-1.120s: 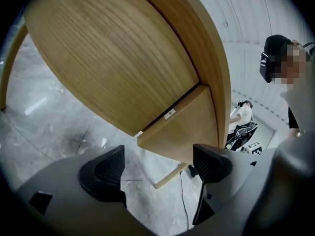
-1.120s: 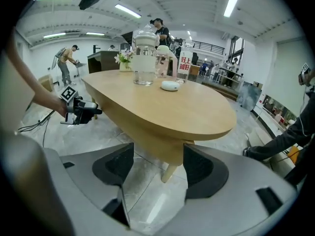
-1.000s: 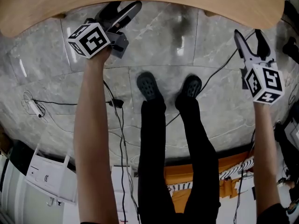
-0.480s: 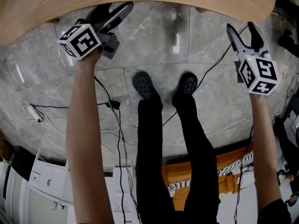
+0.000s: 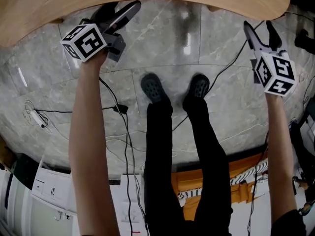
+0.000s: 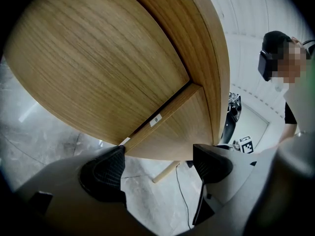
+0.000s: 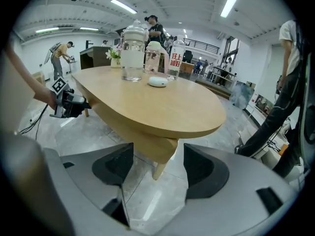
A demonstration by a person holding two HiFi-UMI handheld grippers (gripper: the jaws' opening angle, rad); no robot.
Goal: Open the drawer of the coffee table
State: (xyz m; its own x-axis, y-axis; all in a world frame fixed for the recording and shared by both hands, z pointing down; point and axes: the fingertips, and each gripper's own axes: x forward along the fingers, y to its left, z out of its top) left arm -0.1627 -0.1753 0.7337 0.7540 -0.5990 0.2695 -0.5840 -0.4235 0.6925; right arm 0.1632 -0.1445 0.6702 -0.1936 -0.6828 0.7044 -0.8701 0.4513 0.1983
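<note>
Jaws wide apart and empty, the grey left gripper (image 6: pixel 160 167) and right gripper (image 7: pixel 157 168) may slip off the oval light-wood coffee table's (image 6: pixel 98 58) flush wooden drawer (image 6: pixel 178 128).

Black trousers (image 5: pixel 160 171) and dark perforated clogs (image 5: pixel 153 88). The left claw (image 5: pixel 129 7) and right claw (image 5: pixel 258 24) are grey with black ribbed pads (image 6: pixel 106 173), each bearing a white cube (image 5: pixel 84 42) with black square markers.

Matt, fine-grained light wood coffee table (image 6: pixel 98 58), glossy veined grey stone floor (image 5: pixel 162 43), seemingly clear glass jar (image 7: pixel 132 58).
</note>
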